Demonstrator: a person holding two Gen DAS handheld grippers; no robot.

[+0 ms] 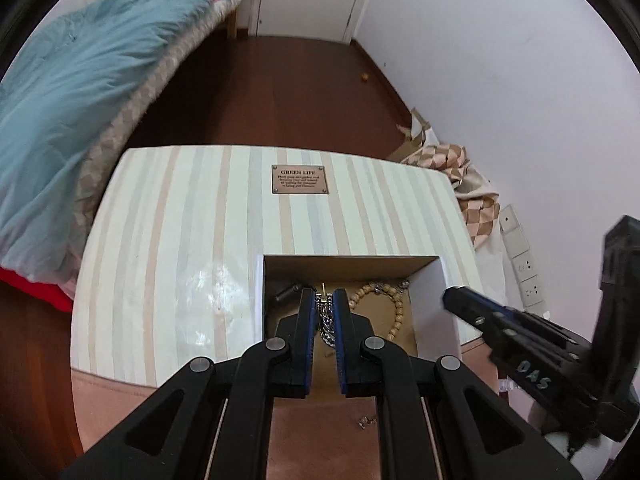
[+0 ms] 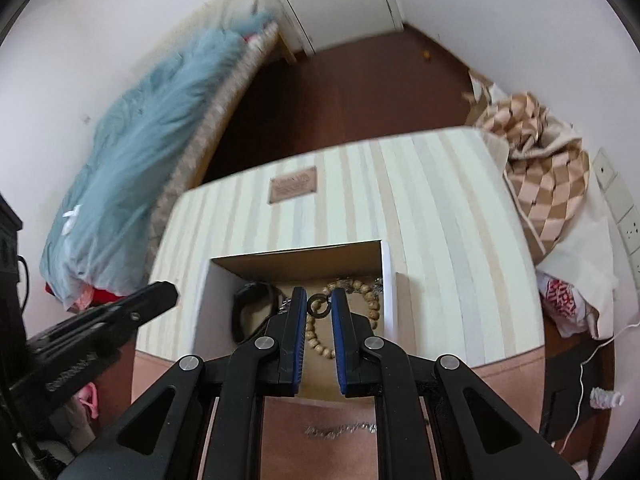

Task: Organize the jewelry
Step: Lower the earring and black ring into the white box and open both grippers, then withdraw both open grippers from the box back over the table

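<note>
left tool — jaws narrowly parted, perhaps gripping | right tool — jaws narrowly parted, tips level

We see a glossy striped tabletop with a metal-looking plaque, and a matt cardboard box holding matt wooden beads and a shiny metal chain. The left gripper is matt black plastic with ribbed blue pads; beside it lies fluffy blue cloth.
</note>
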